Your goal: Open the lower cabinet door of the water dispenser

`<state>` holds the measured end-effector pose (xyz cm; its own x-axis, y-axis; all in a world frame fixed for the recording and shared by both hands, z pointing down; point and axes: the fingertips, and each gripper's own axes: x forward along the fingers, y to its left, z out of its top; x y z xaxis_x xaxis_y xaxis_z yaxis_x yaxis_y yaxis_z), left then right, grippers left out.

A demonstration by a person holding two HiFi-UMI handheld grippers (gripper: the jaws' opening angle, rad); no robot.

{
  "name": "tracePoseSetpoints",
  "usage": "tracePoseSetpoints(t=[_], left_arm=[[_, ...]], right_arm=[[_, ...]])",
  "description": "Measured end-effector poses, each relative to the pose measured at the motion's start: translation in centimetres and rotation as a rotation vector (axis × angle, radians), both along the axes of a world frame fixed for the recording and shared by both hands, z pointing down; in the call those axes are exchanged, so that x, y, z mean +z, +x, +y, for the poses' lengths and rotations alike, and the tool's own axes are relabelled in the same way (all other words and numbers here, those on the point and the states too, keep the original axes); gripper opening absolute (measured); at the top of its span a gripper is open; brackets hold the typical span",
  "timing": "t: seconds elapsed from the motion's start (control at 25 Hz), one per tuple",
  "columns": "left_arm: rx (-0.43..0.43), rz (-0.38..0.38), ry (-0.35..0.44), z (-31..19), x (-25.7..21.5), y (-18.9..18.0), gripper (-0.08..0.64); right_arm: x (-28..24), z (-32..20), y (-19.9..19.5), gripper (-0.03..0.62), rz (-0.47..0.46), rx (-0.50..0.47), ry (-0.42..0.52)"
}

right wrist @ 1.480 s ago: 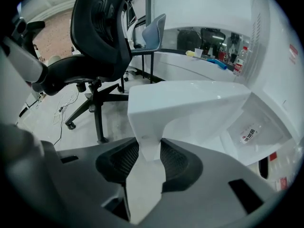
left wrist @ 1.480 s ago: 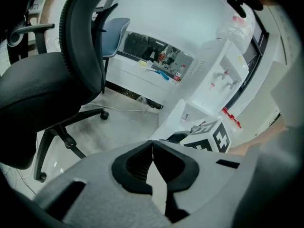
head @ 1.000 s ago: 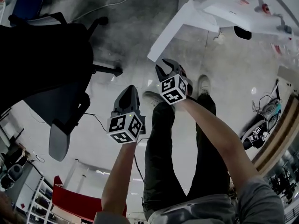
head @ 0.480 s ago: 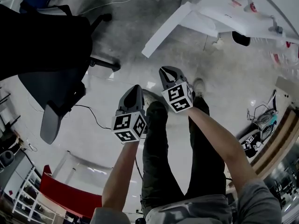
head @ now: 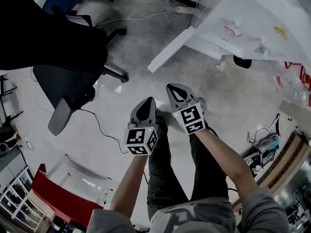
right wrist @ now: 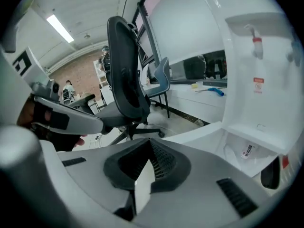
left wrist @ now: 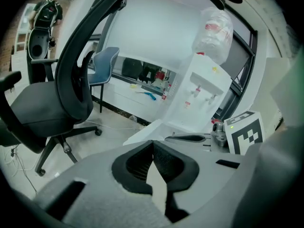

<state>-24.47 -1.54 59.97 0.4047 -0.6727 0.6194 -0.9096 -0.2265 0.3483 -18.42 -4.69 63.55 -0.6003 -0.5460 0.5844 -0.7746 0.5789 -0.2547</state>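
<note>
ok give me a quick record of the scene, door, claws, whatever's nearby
cabinet door: swung open, low on the water dispenser
left claw: shut, empty, clear of the door
right claw: jaws have just closed, shut, nothing between them
office chair: on the floor at the left of the head view

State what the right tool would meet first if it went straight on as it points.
Probably the open white cabinet door ahead of the right tool, or floor before it; depth is unclear.
</note>
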Motion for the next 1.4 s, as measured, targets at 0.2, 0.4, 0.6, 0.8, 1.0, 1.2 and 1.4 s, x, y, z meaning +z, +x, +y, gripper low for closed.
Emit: tracePoseSetpoints(t=[0.2, 0.4, 0.6, 0.8, 1.0, 1.2, 1.4], left_arm=[[0.008, -0.040, 0.079, -0.9, -6.0, 1.8, 0.009], [0.016, -0.064, 0.144, -0.9, -12.3, 3.5, 0.009], [0.026, -0.071, 0.194, -0.7, -17.9, 5.0, 0.009], [0.033, -0.086, 0.256, -1.0, -24.0, 5.8, 0.009], [0.015, -0.089, 0.328, -1.8, -30.4, 6.0, 0.009], [0.003, -0.072, 0.416, -2.2, -36.7, 6.3, 0.009], [0.022, -0.068, 0.512, -2.1, -42.5, 7.0, 0.009]], right_arm=[[-7.6, -1.3, 1.2, 0.011, -0.071, 0.004, 0.072], [-14.3, -1.0, 2.6, 0.011, -0.117, 0.009, 0.121], [-20.3, -0.3, 3.4, 0.011, -0.148, 0.013, 0.152], [-26.5, 0.0, 4.2, 0.011, -0.181, 0.041, 0.193], [-33.4, -0.7, 4.9, 0.011, -0.218, 0.073, 0.250], [-40.5, -1.1, 5.1, 0.011, -0.235, 0.055, 0.354], [-46.4, -0.4, 5.6, 0.009, -0.246, 0.064, 0.453]])
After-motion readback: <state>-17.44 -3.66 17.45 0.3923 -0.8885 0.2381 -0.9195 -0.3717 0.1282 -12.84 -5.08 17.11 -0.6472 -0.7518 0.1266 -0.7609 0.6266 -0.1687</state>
